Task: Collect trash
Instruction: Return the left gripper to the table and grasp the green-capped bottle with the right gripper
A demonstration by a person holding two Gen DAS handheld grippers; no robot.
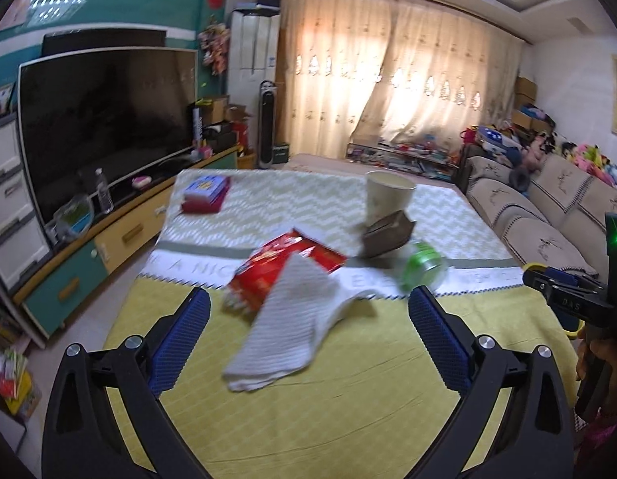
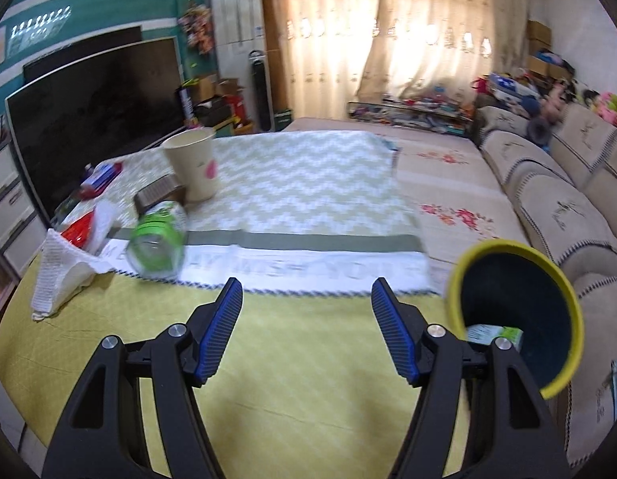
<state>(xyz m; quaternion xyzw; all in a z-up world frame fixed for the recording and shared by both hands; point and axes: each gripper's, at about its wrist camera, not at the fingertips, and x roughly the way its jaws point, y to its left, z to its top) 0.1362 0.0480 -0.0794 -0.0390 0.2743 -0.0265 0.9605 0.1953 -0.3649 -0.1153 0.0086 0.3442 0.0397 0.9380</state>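
Observation:
A crumpled white paper towel (image 1: 292, 319) lies on the yellow tablecloth (image 1: 368, 399), partly over a red snack bag (image 1: 276, 267). Behind them are a green can (image 1: 424, 265) on its side, a small brown box (image 1: 388, 233) and an upright paper cup (image 1: 388, 199). My left gripper (image 1: 308, 293) stands wide open just short of the towel, holding nothing. My right gripper (image 2: 306, 283) is open and empty over the cloth, with the can (image 2: 159, 239) to its left. A dark bin with a yellow rim (image 2: 516, 315) sits at its right, a carton (image 2: 496, 335) inside.
A red and blue box (image 1: 206, 195) lies at the table's far left. A large TV (image 1: 105, 127) on a low cabinet stands to the left and a beige sofa (image 1: 548, 219) to the right. Curtains and piled toys fill the back.

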